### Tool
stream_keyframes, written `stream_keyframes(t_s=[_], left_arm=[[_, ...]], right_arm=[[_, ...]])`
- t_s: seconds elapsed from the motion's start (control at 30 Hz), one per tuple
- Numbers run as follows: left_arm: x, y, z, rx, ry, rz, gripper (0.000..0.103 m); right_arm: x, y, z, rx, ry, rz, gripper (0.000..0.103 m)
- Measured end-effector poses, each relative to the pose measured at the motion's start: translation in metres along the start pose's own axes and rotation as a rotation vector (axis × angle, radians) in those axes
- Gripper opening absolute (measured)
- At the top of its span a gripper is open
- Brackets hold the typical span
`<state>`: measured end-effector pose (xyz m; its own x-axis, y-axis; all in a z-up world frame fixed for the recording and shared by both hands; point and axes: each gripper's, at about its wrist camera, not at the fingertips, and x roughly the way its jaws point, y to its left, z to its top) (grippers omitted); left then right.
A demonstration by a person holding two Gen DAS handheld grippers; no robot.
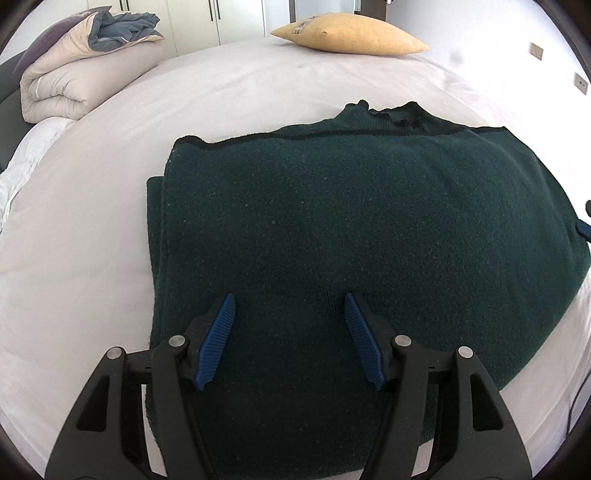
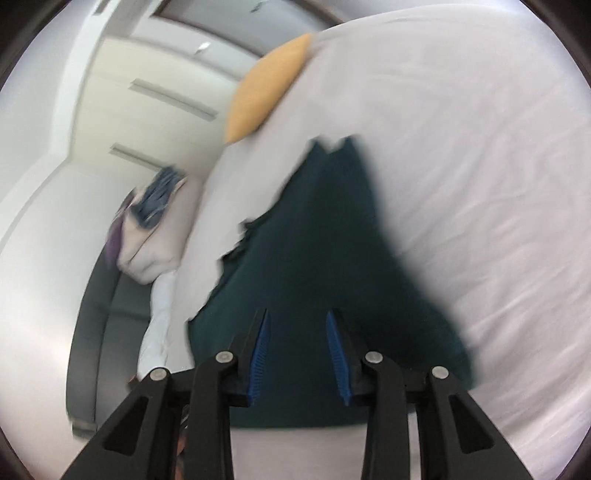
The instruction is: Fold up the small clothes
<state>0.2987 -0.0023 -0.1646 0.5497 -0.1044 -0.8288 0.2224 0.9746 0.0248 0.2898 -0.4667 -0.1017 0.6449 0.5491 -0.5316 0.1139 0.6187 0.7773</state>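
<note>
1. The left gripper [image 1: 288, 295] hangs over the near part of the dark green knitted sweater [image 1: 369, 229], its blue ribbed pads [image 1: 218, 339] apart with nothing between them.
2. The right gripper [image 2: 297, 314] is over the same sweater [image 2: 314, 258], its pads apart too. This view is blurry.
3. The sweater lies flat on the big bed with a pale sheet [image 1: 92, 229].
4. A yellow pillow [image 1: 351, 33] sits at the far end.
5. A rolled cream and blue quilt [image 1: 81, 62] rests far left.
6. White cupboard doors [image 1: 207, 18] stand behind.
</note>
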Motion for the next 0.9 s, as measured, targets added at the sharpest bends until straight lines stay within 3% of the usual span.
stream_keyframes(t_s=[0.17,0.27,0.33,0.37,0.43,0.7,0.8,0.87,0.9], left_arm=[[0.002,-0.002,0.000,-0.001,-0.002,-0.005,0.061],[0.001,-0.001,-0.002,-0.008,-0.003,-0.018,0.061],[0.000,0.000,-0.004,-0.012,-0.006,-0.024,0.062],[0.000,0.000,-0.005,-0.012,-0.007,-0.027,0.062],[-0.001,0.002,-0.007,-0.016,-0.013,-0.036,0.062],[-0.017,0.028,-0.024,-0.097,-0.051,-0.133,0.062],[-0.032,0.055,-0.040,-0.238,-0.059,-0.222,0.062],[-0.043,0.078,-0.055,-0.380,-0.081,-0.311,0.064],[-0.048,0.091,-0.064,-0.462,-0.097,-0.373,0.066]], right_arm=[[0.064,0.052,-0.034,-0.103,0.182,0.111,0.039],[0.088,0.048,-0.048,-0.081,0.263,0.099,0.044],[0.097,0.035,-0.050,-0.042,0.283,0.078,0.042],[0.097,0.029,-0.051,-0.015,0.278,0.090,0.033],[0.087,0.016,-0.051,0.023,0.259,0.102,0.025],[0.030,-0.024,-0.026,0.099,0.107,0.018,0.025],[0.009,-0.034,-0.020,0.135,0.050,0.002,0.038],[-0.005,-0.032,-0.020,0.147,0.010,0.024,0.061],[-0.009,-0.028,-0.021,0.138,-0.008,0.032,0.067]])
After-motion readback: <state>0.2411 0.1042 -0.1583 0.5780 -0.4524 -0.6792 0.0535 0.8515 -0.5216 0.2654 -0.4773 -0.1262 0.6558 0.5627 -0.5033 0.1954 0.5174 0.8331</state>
